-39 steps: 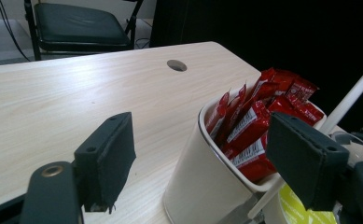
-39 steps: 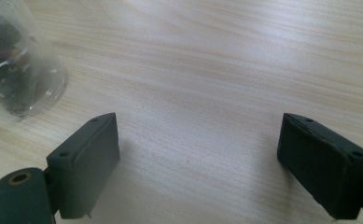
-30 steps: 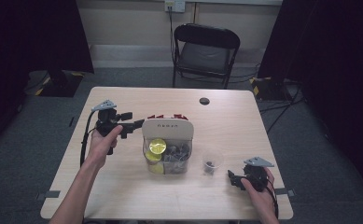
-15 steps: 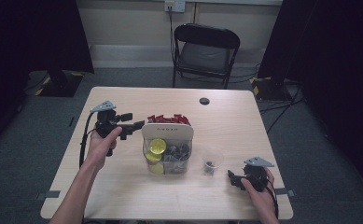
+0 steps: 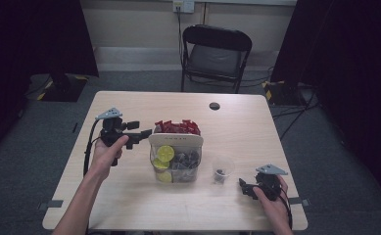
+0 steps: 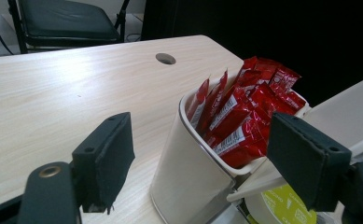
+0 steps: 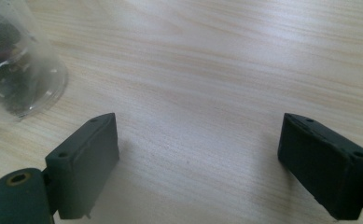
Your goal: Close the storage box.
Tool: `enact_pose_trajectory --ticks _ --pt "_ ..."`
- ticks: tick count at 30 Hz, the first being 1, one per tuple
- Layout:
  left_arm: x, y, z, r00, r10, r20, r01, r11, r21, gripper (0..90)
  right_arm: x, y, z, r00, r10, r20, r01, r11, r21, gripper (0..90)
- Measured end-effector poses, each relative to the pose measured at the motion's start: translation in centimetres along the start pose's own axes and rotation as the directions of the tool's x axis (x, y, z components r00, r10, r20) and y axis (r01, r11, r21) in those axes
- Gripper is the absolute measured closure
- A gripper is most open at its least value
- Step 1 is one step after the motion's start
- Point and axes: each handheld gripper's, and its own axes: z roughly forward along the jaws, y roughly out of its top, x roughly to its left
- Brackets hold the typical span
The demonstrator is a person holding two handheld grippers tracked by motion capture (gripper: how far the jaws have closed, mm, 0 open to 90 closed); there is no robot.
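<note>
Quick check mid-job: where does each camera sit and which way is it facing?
High view: above the person's side, facing forward and down on the table; forearms, left gripper and right gripper show.
Left gripper view: rides the left gripper, looks roughly level at the tub of red packets; its jaws have just been opening, the tub between them untouched.
Right gripper view: rides the right gripper, looks down at the tabletop and cup; open jaws, nothing between.
Shared: high and left see the tub; high and right, the cup.

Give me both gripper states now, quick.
Left gripper: jaws just opening, wide apart on either side of the caddy corner, pads not touching it.
Right gripper: open, holding nothing, near the cup.
</note>
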Motion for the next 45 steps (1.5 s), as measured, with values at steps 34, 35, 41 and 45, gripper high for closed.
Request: enact_pose_trajectory --ticks 34,35,41,45 --pt "-1.5 -2.3 0.4 0.9995 0.032 0.009 -0.032 0.9952 0.092 21.3 -0.1 0.0 0.0 1.0000 -0.005 -0.008 0.005 1.000 0.002 11.3" --pt "-1.6 -2.8 0.5 0.9995 0.030 0.005 -0.030 0.9938 0.107 21.1 -0.1 0.0 0.0 0.9999 -0.005 -0.009 0.005 1.000 0.002 11.3" --pt "-1.5 -3.6 0.9 0.9998 0.019 0.011 -0.021 0.9896 0.142 18.1 -0.1 0.0 0.0 0.9999 -0.005 -0.008 0.006 1.000 0.002 11.3" --pt "-1.8 -3.6 1.1 0.9995 0.026 0.019 -0.029 0.9879 0.152 18.1 -0.1 0.0 0.0 0.9999 -0.006 -0.008 0.006 1.000 0.002 11.3"
